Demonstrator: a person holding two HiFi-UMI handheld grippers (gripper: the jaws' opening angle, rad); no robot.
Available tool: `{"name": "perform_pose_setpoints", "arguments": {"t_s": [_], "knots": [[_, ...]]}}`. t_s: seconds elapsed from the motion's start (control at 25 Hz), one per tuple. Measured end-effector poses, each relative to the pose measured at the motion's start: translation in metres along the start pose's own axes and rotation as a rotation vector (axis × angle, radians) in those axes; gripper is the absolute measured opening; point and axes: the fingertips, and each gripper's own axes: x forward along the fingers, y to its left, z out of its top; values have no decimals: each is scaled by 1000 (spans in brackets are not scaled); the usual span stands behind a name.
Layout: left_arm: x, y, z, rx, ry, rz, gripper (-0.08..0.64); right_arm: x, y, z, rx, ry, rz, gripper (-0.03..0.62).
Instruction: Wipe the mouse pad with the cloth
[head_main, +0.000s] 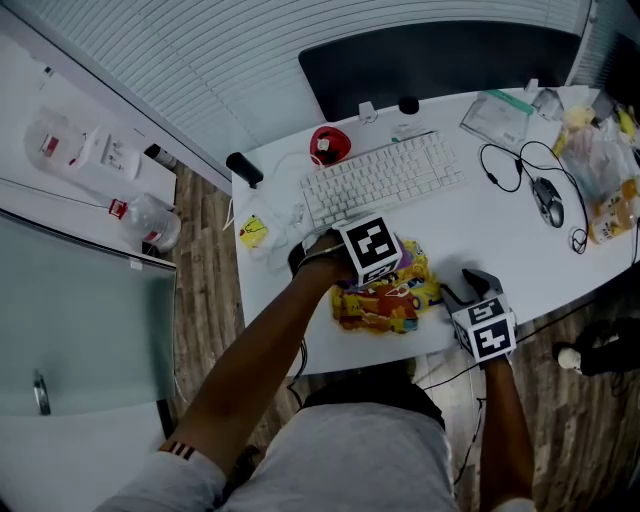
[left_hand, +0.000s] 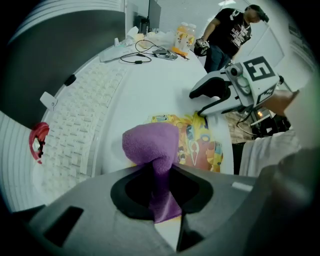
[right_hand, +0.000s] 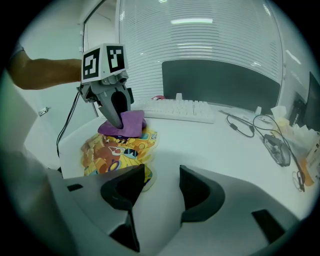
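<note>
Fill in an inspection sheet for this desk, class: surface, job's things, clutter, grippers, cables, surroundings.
Surface: white desk, rounded edge.
Job's things: colourful mouse pad near the front edge; purple cloth resting on it.
Clutter: white keyboard, red round item, mouse, plastic bags.
Grippers: left gripper shut on the cloth; right gripper open, empty, beside the pad.
Cables: black cable looped by the mouse.
Surroundings: wood floor, blinds, a person standing beyond the desk.
</note>
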Motion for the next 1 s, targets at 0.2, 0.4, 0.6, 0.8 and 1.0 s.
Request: {"name": "perform_pose_setpoints", "arguments": {"t_s": [0.2,0.4,0.6,0.8,1.0], "knots": [[-5,5,-32,-57,-13,3,83,1,-1,0,4,-1,-3,199],[-11,8,-66,-113,-17,9,83,1,0,0,8,-4,-7,199],[-17,9,-93,-169,-35,5,83,1,0,-1,6,0,-6,199],[-33,6,-89,-164,-85,32,82,1,-1,-2,3,-1,0,199],[-40,-10,-53,-83,-126,34,83,0,-2,-1,5,-2,-1,199]]}}
